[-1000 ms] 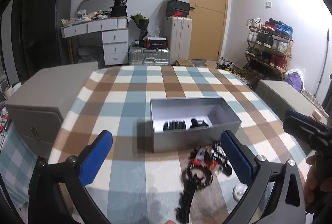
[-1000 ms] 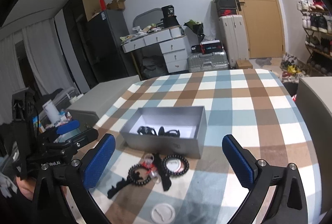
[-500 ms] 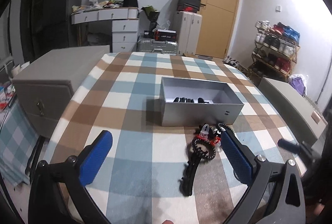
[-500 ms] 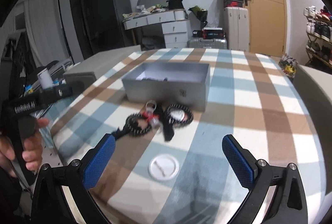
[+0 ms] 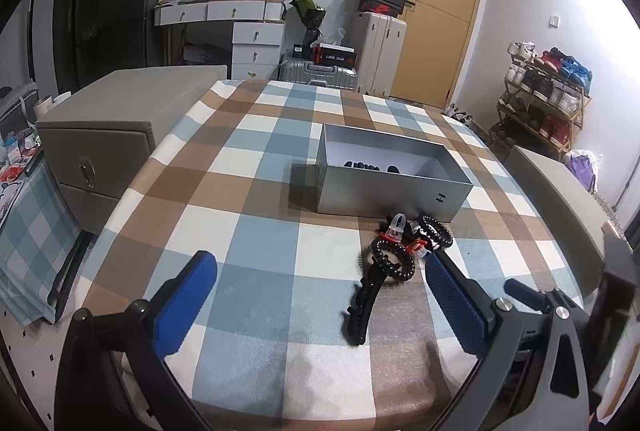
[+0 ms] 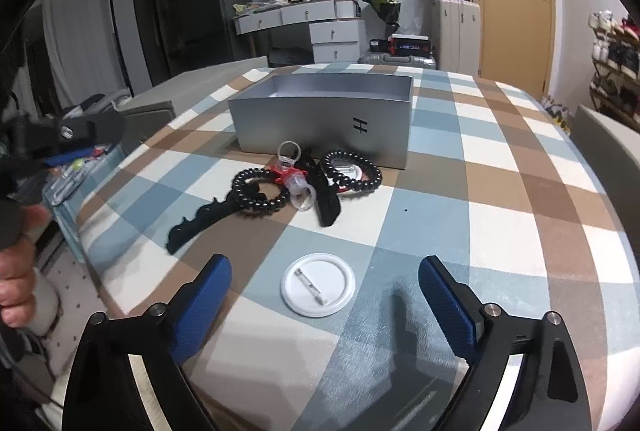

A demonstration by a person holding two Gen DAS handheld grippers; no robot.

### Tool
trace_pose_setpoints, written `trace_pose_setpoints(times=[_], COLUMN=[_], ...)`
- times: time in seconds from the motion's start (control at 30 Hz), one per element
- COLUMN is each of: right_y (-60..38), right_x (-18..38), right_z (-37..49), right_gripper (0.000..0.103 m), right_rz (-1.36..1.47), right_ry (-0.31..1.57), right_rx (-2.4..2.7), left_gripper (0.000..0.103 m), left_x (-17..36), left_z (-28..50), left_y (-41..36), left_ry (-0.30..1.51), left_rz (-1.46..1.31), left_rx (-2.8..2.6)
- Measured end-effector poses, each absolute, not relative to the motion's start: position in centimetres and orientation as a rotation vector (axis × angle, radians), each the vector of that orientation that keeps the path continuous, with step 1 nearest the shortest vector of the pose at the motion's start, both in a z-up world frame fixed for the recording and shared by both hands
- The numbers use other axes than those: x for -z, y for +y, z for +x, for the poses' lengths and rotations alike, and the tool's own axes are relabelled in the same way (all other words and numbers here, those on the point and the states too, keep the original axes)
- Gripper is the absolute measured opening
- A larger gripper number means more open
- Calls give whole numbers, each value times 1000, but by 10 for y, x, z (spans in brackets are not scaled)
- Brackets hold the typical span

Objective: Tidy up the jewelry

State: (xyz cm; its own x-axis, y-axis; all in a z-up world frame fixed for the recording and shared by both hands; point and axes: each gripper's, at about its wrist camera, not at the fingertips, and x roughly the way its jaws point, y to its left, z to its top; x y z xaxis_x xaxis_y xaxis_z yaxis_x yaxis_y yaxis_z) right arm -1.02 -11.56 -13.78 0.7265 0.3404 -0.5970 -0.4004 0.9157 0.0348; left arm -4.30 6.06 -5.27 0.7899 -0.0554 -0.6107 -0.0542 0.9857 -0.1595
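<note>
A: Left wrist view first: what does the jewelry look like?
B: A dark tangle on the checked desk: a black bead bracelet, a second bead bracelet, a long black hair clip and red and clear bits between them. It lies just in front of the grey box, which holds some dark pieces.
A: And the left gripper?
B: It tilts down over the desk, jaws released and wide with nothing between them. The tangle sits ahead of the right-hand finger, and the clip's tail reaches between the tips.
A: Right wrist view?
B: Same pile, seen closer: the first bracelet, the other bracelet, the hair clip, a clear ring with red trim, all close to the box. A white round badge lies apart, pin side up.
A: The right gripper?
B: Angled down and low, jaws spread but just narrowing, gripping nothing. The badge lies between the fingertips, untouched. A hand shows at the left edge.
</note>
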Motion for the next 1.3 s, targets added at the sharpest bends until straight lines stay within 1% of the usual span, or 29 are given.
trace_pose_setpoints(times=[0.03,0.07,0.23,0.4,0.43,0.47,0.5,0.57,0.83,1.07,1.17,1.3], right_y=[-115,-114,-106,-100,-100,-100,-99,-97,-105,-131,-143,-153], right_x=[139,141,148,148,148,148,148,148,147,141,137,135], right_z=[-9,-8,-7,-10,-10,-11,-12,-13,-10,-7,-6,-7], right_gripper=[79,73,62,60,58,54,52,41,41,41,41,41], right_rz=[-109,-115,-178,-219,-217,-217,-219,-221,-168,-39,-6,3], right_ry=[643,648,662,652,654,653,652,650,662,676,669,665], right_rx=[-406,-402,-367,-370,-374,-383,-388,-416,-444,-465,-448,-410], left_gripper=[102,102,102,102,102,102,102,102,102,102,102,102], left_x=[52,51,52,55,55,55,55,55,53,55,59,70], left_z=[-43,-44,-44,-41,-41,-41,-41,-42,-41,-28,-15,1], left_y=[61,60,60,65,65,65,66,65,65,50,32,-1], left_ry=[661,661,664,679,685,689,692,692,702,706,739,763], left_rz=[-170,-168,-158,-162,-166,-166,-164,-158,-146,-116,-54,97], left_rx=[1,3,-2,-6,-5,-6,-6,-5,-1,71,156,218])
